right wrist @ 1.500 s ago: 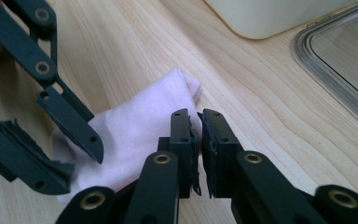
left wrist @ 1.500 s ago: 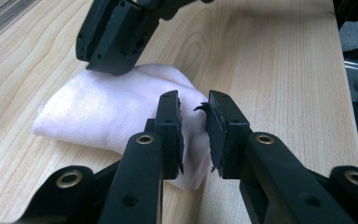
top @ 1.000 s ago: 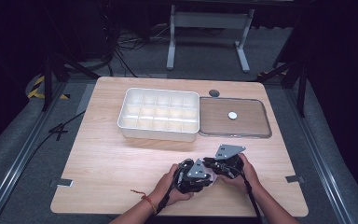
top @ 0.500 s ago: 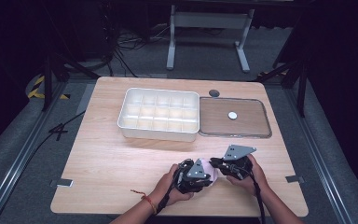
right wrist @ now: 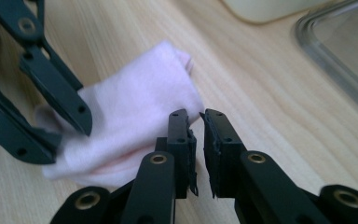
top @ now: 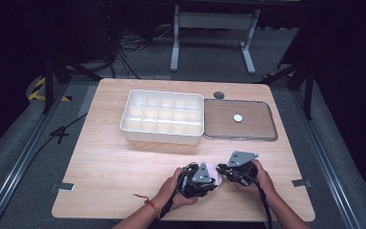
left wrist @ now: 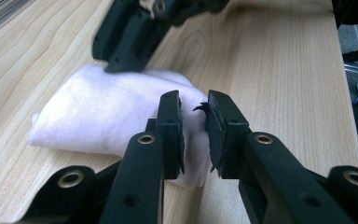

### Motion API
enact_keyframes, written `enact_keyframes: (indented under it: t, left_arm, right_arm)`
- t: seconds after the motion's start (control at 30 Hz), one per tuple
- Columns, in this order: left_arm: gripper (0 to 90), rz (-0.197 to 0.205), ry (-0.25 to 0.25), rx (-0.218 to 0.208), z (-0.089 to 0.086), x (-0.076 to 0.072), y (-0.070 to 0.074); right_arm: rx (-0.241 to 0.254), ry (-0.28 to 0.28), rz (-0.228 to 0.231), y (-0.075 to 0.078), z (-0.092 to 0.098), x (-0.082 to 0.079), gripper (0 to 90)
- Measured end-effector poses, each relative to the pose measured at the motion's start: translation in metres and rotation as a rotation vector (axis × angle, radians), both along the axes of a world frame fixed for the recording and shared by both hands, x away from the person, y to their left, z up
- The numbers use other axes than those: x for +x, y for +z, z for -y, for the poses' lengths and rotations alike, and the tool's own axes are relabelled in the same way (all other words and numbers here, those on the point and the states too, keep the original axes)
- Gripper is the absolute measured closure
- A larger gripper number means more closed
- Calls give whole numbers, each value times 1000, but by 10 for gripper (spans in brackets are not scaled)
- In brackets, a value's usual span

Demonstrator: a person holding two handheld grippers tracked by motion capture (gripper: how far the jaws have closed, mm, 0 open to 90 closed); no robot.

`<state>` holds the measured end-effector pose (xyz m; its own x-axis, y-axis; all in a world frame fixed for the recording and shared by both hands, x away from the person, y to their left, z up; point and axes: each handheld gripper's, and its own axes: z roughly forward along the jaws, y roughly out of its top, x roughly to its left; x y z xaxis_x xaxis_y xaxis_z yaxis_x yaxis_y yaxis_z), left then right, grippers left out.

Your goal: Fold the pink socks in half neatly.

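Observation:
A small folded pale pink cloth (top: 214, 170) lies on the wooden table near its front edge, between my two grippers. My left gripper (left wrist: 194, 100) comes at it from the left and is shut on the cloth (left wrist: 102, 112), whose near edge shows in the thin slit between the jaws. My right gripper (right wrist: 196, 116) points at the cloth (right wrist: 140, 116) from the right. Its jaws have just been opening a little and stand narrowly apart, the cloth's corner at their tips and bare wood in the gap. In the high view the left gripper (top: 212, 180) and right gripper (top: 220, 171) nearly meet.
A white compartment tray (top: 126, 126) stands at mid-table. Beside it on the right lies a shallow clear-rimmed tray (top: 271, 131) with a small white disc (top: 238, 118) in it. A dark round piece (top: 218, 95) sits behind them. Bare wood lies to the left.
My right gripper has shifted slightly to the right, away from the left one. The left hand and the cloth have stayed where they were.

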<state>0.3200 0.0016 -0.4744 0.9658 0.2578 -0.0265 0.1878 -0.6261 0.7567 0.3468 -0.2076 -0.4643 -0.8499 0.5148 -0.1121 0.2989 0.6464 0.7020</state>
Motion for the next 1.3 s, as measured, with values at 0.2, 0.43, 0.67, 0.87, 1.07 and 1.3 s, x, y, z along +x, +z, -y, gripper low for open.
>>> enact_keyframes:
  t: [0.2, 0.43, 0.67, 0.87, 1.07, 1.3]
  left_arm:
    - [756, -4, 9, -5, 0, -1, 0]
    - [755, -4, 13, -4, 0, -1, -1]
    - [753, 0, 17, -1, 0, -2, 0]
    - [749, -37, 25, -26, -2, 0, -2]
    - [754, -23, 27, -29, -2, -1, -3]
    - [750, -6, 24, -13, -1, -2, -1]
  right_arm:
    - [108, 29, 57, 17, -2, -8, 812]
    - [60, 51, -10, 0, -7, -3, 830]
    - [45, 45, -31, 0, -8, -2, 849]
    - [59, 43, -47, -1, -7, 0, 849]
    - [83, 33, -62, -3, -6, 2, 855]
    - [81, 37, -68, -3, -6, 3, 854]
